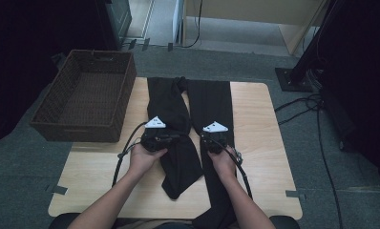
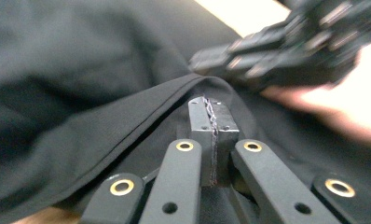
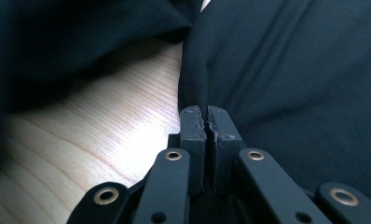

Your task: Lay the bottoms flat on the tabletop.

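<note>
Holding a gripper in each hand, you have both low over the black trousers (image 1: 197,124), which lie spread lengthwise down the middle of the desk (image 1: 259,143). Your left gripper (image 1: 155,139) sits on the left leg, its fingers (image 2: 200,126) pressed together at a fold of the cloth — whether they pinch any of it, you cannot tell. Your right gripper (image 1: 213,141) rests at the right leg's inner edge, fingers (image 3: 193,128) closed — nearly touching. Farther off, a wicker basket (image 1: 85,93) stands at the desk's far left corner.
</note>
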`<state>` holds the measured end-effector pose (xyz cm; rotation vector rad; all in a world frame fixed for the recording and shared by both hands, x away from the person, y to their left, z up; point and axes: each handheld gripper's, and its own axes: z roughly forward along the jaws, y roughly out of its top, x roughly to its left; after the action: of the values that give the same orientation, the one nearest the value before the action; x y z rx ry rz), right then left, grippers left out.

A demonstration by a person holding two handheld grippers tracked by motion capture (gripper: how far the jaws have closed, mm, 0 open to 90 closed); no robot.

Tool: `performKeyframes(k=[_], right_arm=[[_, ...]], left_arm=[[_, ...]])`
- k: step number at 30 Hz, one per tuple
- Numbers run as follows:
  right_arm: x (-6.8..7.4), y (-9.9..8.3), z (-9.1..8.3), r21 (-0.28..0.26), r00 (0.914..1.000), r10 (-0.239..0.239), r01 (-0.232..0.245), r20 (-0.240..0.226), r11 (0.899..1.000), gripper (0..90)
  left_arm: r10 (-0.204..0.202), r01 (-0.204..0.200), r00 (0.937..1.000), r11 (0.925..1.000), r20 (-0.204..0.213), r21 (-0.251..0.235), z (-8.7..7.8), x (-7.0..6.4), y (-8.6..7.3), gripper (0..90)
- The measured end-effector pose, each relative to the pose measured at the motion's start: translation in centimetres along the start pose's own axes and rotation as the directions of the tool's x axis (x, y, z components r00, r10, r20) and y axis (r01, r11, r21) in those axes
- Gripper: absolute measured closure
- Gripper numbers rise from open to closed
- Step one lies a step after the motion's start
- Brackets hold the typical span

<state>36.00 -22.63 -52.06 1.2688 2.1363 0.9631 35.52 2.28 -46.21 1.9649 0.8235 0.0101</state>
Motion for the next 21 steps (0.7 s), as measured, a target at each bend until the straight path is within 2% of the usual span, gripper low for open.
performKeyframes(k=[2, 4, 6, 7, 8, 9, 10, 12, 13, 14, 15, 16, 19, 21], right_arm=[[0.0, 0.0, 0.0, -0.003, 1.0000, 0.000, 0.000, 0.001, 1.000, 86.2], [-0.1, -0.1, -0.1, -0.002, 1.0000, 0.004, -0.004, 0.001, 1.000, 86.2], [-0.1, -0.1, -0.1, -0.001, 1.0000, 0.005, -0.005, 0.002, 1.000, 86.2], [-0.1, -0.1, -0.1, 0.000, 1.0000, 0.006, -0.006, 0.004, 1.000, 86.2], [-0.1, -0.1, -0.1, -0.003, 1.0000, 0.000, 0.000, 0.006, 1.000, 86.2], [-0.1, -0.1, -0.1, -0.003, 1.0000, 0.000, 0.000, 0.007, 1.000, 86.2], [-0.1, -0.1, -0.1, -0.005, 0.9999, -0.008, 0.008, 0.007, 1.000, 86.2], [0.0, -0.1, -0.1, -0.004, 1.0000, -0.007, 0.007, 0.007, 1.000, 86.2], [0.0, -0.1, -0.1, -0.004, 0.9999, -0.009, 0.009, 0.008, 1.000, 86.2], [0.0, -0.1, -0.1, -0.004, 0.9999, -0.009, 0.009, 0.008, 1.000, 86.2], [0.0, -0.1, -0.1, -0.004, 0.9999, -0.011, 0.011, 0.011, 1.000, 86.2], [0.0, -0.1, -0.1, -0.003, 0.9998, -0.012, 0.012, 0.013, 1.000, 86.2], [0.0, -0.1, -0.1, -0.003, 0.9998, -0.013, 0.013, 0.013, 1.000, 86.2], [0.0, -0.1, -0.1, -0.004, 0.9999, -0.010, 0.010, 0.012, 1.000, 86.2]], left_arm=[[0.000, 0.000, 0.9997, 0.9995, 0.024, -0.031, -1.5, -0.3, 0.1, 90.0], [0.010, -0.009, 0.9998, 0.9990, 0.020, -0.045, -3.0, -0.3, -0.3, 90.0], [0.003, -0.003, 0.9999, 0.9998, -0.012, -0.018, -4.4, 0.2, -1.3, 89.9], [0.003, -0.003, 0.9999, 0.9998, -0.012, -0.018, -4.4, 0.2, -1.3, 89.6], [-0.018, 0.018, 0.9986, 0.9998, -0.049, 0.012, -5.7, 1.1, -2.6, 89.3], [-0.018, 0.018, 0.9986, 0.9998, -0.049, 0.012, -5.7, 1.1, -2.6, 88.7], [-0.029, 0.035, 0.9944, 0.9976, -0.101, 0.060, -6.8, 1.9, -4.0, 87.8], [-0.037, 0.054, 0.9873, 0.9928, -0.155, 0.107, -7.6, 2.7, -5.2, 87.5], [-0.042, 0.064, 0.9844, 0.9902, -0.171, 0.125, -8.1, 3.0, -5.6, 87.3], [-0.042, 0.064, 0.9844, 0.9902, -0.171, 0.125, -8.1, 3.0, -5.6, 86.8], [-0.042, 0.074, 0.9782, 0.9861, -0.203, 0.149, -8.9, 3.5, -6.5, 85.9], [-0.044, 0.081, 0.9753, 0.9829, -0.216, 0.165, -9.3, 3.8, -6.9, 84.3], [-0.078, 0.124, 0.9653, 0.9770, -0.249, 0.174, -10.3, 4.6, -7.7, 79.8], [-0.093, 0.128, 0.9676, 0.9821, -0.235, 0.138, -11.1, 4.7, -7.6, 78.7]])
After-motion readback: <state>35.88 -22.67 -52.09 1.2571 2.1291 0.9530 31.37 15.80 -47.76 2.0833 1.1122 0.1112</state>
